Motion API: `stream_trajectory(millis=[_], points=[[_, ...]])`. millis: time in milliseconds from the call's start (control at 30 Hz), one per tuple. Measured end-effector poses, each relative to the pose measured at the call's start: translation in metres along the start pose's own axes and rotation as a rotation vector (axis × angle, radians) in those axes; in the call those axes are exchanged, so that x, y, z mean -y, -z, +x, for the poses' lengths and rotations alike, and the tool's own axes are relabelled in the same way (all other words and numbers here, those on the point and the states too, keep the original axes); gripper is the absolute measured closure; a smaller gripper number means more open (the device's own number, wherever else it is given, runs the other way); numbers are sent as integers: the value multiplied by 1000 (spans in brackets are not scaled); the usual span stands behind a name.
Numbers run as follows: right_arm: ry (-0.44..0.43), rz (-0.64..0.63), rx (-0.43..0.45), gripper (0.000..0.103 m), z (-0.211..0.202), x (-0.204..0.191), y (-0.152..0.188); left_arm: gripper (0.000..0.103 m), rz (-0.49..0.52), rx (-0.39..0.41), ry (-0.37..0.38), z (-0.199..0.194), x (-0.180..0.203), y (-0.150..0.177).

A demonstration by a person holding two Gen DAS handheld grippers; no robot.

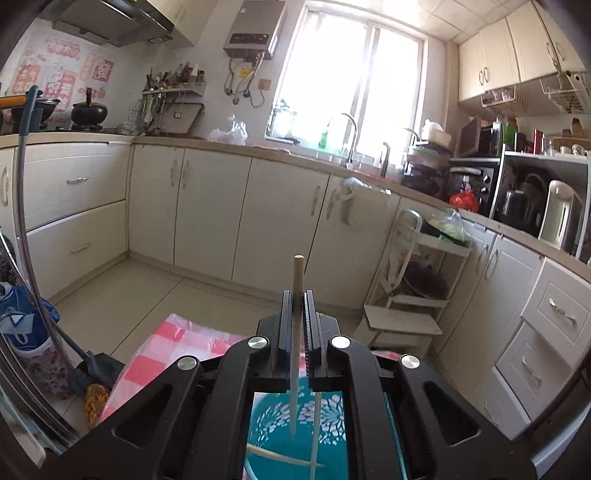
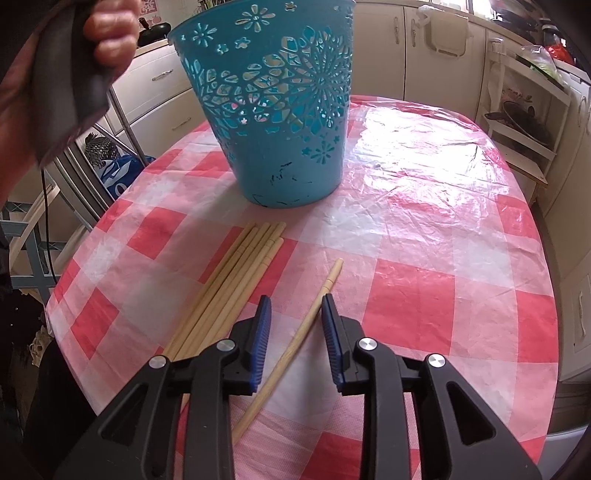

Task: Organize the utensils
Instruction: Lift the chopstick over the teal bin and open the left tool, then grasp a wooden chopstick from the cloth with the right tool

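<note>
Chopstick (image 2: pixel 291 347) nearest, single, lying aslant on the checked tablecloth (image 2: pixel 424 295), straddled by the right gripper (image 2: pixel 295 308): jaws apart, blue pads either side, the right one close beside the shaft but neither pressing. Angled steeply down over the cloth, probably so as to close across the stick's width and lift it cleanly. No earlier view given, so impossible to say from this alone whether arriving or letting go.

Just left and a little farther: bundle of chopsticks (image 2: pixel 236 280), lying side by side, ends roughly level, touching one another, pointing toward the bin. Likely kept together as the waiting pile, with the single one drawn aside for an easier pinch.

Farther still, at mid-table: teal basket (image 2: pixel 288 158) with flower cut-outs, upright on the cloth, evidently the collecting pot, set within reach of both hands.

Above it, at upper left in the right view: hand (image 2: pixel 110 33) wrapped round a dark handle.

From the left wrist view: left gripper (image 1: pixel 296 295) clamped shut on one chopstick (image 1: pixel 297 273), held near its thick end, thin end hanging down over the open mouth of the basket (image 1: pixel 266 417). Kept nearly upright, presumably to drop straight in. At least two chopsticks (image 1: pixel 280 458) already lying inside on the basket floor.

Beyond: cream cabinets (image 1: pixel 207 206), bright window (image 1: pixel 351 85).
</note>
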State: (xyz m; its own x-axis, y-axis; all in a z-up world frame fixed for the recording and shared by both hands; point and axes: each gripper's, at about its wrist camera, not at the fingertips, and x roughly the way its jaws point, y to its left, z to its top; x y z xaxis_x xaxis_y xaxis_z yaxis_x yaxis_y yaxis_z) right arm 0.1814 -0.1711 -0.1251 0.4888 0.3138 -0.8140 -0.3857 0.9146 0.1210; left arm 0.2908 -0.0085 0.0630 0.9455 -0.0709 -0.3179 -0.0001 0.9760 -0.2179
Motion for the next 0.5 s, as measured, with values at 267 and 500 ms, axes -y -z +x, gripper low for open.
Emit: stream_trajectory(millis=[267, 500], points=[[-2, -14, -5, 74, -3, 2, 2, 45, 28, -54, -49, -34, -22, 23], [-2, 9, -5, 93, -3, 10, 2, 23, -47, 29, -189, -104, -76, 51]])
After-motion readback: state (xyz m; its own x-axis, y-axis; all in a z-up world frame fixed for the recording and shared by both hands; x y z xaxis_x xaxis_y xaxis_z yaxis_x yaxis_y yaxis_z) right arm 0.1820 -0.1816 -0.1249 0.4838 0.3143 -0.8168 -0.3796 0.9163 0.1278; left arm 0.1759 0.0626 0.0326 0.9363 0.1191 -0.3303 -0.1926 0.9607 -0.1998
